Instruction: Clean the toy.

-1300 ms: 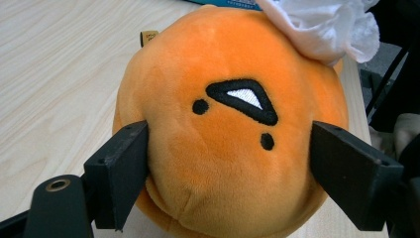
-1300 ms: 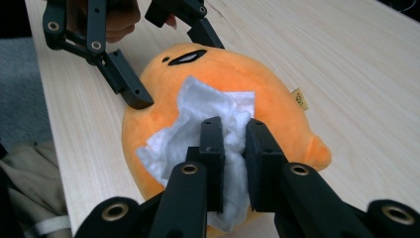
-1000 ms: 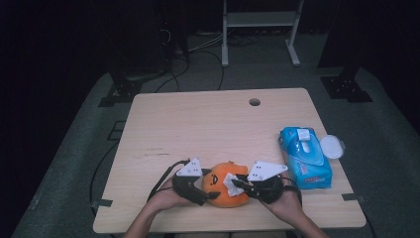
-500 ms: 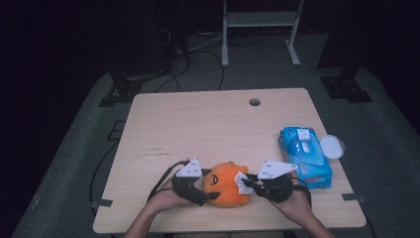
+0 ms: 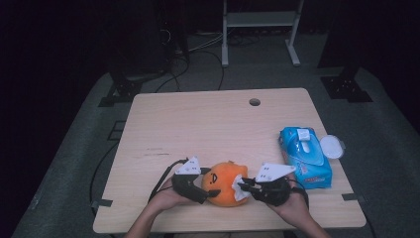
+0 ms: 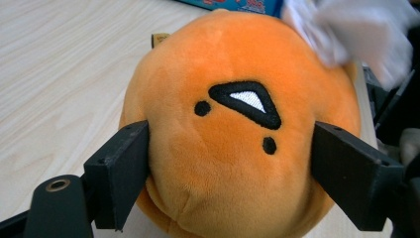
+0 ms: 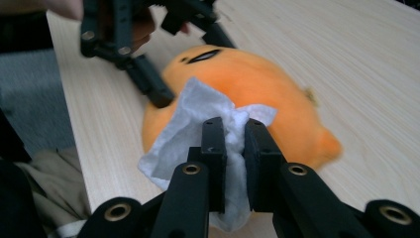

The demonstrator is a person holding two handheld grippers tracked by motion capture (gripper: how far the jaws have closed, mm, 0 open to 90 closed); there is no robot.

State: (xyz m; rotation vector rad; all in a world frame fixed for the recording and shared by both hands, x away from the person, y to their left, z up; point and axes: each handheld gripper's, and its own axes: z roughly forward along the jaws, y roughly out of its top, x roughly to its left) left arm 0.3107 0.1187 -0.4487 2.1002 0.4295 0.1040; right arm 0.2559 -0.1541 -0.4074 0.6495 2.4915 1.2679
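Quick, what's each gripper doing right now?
Left gripper: shut on the orange plush, one jaw on each side.
Right gripper: shut on a white wipe held against the plush.

Left tool (image 5: 210, 186) clamps the plush toy (image 5: 225, 182); right tool (image 5: 243, 187) pinches a white wipe (image 5: 241, 190) against it.

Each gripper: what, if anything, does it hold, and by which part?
Left gripper clamps the orange plush toy by its two sides. Right gripper pinches a bunched white wipe at its middle.

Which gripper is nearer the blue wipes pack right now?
Right. The right gripper sits just left of the wipes pack, holding a white wipe; the left gripper clamps the orange plush farther away.
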